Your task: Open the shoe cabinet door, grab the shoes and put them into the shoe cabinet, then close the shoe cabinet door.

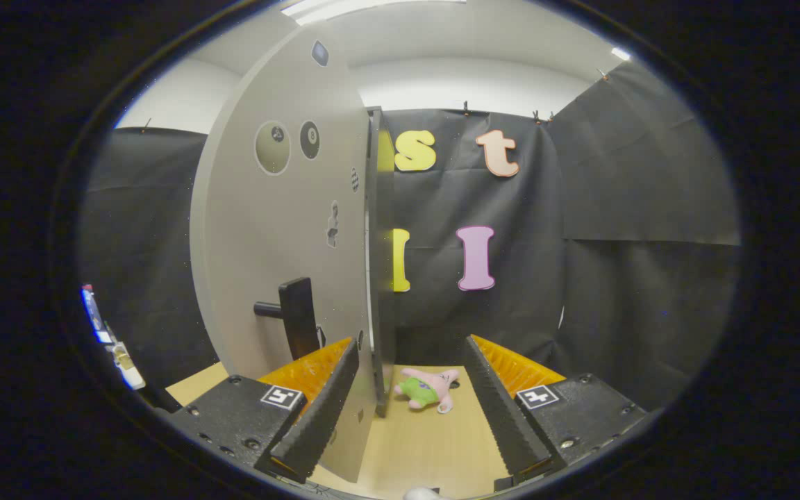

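My gripper (410,410) is nearest, with its two fingers spread wide and holding nothing. The edge of the shoe cabinet door (282,229) sits between them, right beside my left finger (317,410). I think I am swinging it, but I cannot tell if it is opening or closing. I see no shoes. The door is tall, grey and smooth, with a black handle (296,316) on its face. Just ahead of my fingers, a small pink plush toy (428,390) lies on the wooden floor (421,444).

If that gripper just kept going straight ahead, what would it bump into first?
Probably the pink plush toy lying on the wooden floor just ahead of the open gripper. The cabinet door edge stands beside the left finger; depth is hard to judge.
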Demonstrator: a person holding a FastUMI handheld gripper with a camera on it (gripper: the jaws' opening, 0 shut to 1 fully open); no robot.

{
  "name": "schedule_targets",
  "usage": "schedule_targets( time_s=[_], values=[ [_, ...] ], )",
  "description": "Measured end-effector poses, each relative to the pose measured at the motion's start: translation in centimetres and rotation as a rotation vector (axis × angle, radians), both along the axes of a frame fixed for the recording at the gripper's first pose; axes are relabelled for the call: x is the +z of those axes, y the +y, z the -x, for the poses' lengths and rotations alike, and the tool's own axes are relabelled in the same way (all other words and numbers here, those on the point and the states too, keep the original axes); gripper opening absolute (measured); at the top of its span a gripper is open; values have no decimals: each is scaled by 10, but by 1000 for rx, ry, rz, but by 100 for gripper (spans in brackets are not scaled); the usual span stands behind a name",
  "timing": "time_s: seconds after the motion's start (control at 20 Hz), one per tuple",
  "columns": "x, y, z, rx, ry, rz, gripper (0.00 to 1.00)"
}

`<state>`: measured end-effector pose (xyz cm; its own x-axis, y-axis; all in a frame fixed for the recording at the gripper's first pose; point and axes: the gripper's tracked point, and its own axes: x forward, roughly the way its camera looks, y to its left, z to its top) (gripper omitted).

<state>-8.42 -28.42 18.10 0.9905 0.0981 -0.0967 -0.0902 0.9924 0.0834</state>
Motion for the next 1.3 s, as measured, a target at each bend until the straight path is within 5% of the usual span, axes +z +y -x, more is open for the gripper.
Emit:
schedule_targets(
  time_s=[0.75, 1.3],
  values=[
    [6, 114, 9, -23, 14, 22, 94],
    [10, 254, -42, -20, 6, 27, 97]
  ],
)
